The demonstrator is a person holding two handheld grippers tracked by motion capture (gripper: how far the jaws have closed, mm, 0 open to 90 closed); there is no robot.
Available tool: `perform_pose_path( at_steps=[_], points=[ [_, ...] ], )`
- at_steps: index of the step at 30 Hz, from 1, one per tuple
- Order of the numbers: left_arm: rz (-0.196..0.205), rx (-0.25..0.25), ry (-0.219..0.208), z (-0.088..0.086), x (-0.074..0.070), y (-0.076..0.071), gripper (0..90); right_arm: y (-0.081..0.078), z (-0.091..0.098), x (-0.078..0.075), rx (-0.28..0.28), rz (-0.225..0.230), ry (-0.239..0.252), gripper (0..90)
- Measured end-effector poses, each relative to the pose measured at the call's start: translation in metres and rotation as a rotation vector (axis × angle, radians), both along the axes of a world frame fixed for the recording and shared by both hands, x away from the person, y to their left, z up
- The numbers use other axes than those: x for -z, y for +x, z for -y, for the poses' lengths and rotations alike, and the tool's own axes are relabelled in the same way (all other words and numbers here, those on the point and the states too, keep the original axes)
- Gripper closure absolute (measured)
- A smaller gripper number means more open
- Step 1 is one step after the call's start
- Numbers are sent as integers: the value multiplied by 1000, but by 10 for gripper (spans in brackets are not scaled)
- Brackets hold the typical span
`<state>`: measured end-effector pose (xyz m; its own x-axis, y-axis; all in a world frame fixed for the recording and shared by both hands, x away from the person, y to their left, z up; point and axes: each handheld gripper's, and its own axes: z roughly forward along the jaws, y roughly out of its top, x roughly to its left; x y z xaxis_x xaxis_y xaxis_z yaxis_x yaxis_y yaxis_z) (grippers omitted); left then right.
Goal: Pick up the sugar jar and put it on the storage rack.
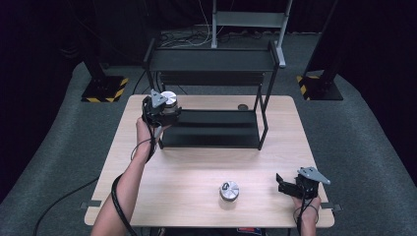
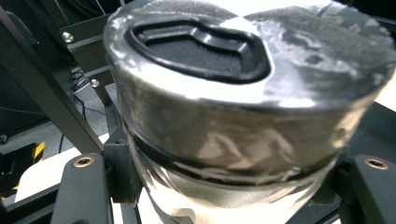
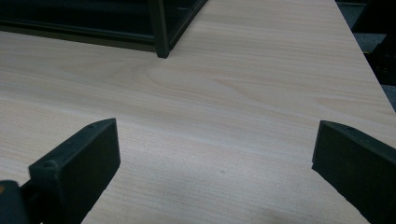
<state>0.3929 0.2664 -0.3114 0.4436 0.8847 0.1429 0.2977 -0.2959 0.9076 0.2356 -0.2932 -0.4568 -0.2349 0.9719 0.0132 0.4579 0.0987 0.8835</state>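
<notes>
While pinched in the left tool (image 1: 164,109), one tin (image 1: 168,100); second tin (image 1: 229,190) on table (image 1: 196,172); right tool (image 1: 281,184) spread.

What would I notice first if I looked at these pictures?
A shiny silver can with a black lid, gripped by the left gripper at the left end of the black shelf. Another silver can stands alone near the table's front edge, and the right gripper waits open beside it.
</notes>
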Motion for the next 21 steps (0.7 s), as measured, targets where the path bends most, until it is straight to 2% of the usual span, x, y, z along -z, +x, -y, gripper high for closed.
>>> perform_pose_path(
  at_steps=[5,21],
  points=[
    [1,2,-15,-2,-3,2,304,0,0,0,0,-1,-1,0],
    [16,6,-5,-1,-16,4,304,0,0,0,1,0,-2,1]
  ],
)
